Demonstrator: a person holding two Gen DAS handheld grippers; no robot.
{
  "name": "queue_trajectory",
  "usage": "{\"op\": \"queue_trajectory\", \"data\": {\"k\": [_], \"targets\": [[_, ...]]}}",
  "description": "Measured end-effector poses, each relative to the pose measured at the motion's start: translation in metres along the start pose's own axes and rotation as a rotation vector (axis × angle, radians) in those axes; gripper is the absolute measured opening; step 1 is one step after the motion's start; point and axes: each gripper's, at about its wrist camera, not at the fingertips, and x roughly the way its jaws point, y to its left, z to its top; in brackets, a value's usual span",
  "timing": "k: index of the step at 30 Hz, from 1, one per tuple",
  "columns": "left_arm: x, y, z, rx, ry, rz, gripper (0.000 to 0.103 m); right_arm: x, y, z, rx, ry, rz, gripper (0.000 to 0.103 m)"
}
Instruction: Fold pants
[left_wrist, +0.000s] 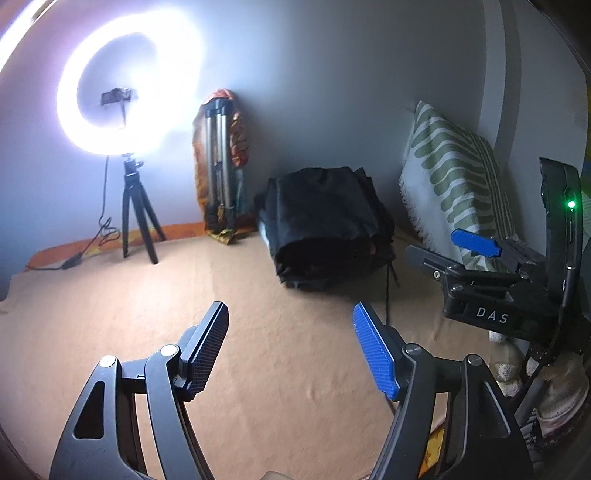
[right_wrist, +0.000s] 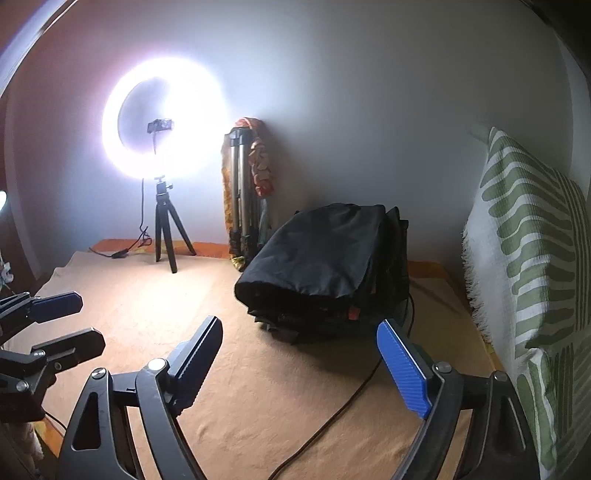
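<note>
My left gripper (left_wrist: 291, 350): black linkage arms, silver pivot screws, one black ribbed pad, one blue.
My right gripper (right_wrist: 310, 365): same build, black and blue pads.
Its side: white "DAS" lettering, green light, black cable.

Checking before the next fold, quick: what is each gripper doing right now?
Left gripper: open, holding nothing.
Right gripper: open, holding nothing; the folded black pants lie ahead, untouched.

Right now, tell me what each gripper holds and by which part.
Nothing. The left gripper and the right gripper are both open over the bare blanket; the folded black pants lie untouched ahead.
</note>
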Motion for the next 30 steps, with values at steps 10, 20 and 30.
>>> {"op": "queue_trajectory", "data": {"k": [10,20,30], "targets": [[-0.003,0.012,-0.012,-0.028,0.02,0.042,0.07,0.0,0.006,-0.01,0.019,-0.016,-0.005,0.101],[-0.009,0.017,-0.018,-0.017,0.022,0.073,0.082,0.003,0.01,-0.018,0.005,-0.019,-0.014,0.103],[-0.016,0.019,-0.019,-0.017,0.002,0.084,0.087,0.004,0.007,-0.019,0.026,-0.021,-0.02,0.103]]}}
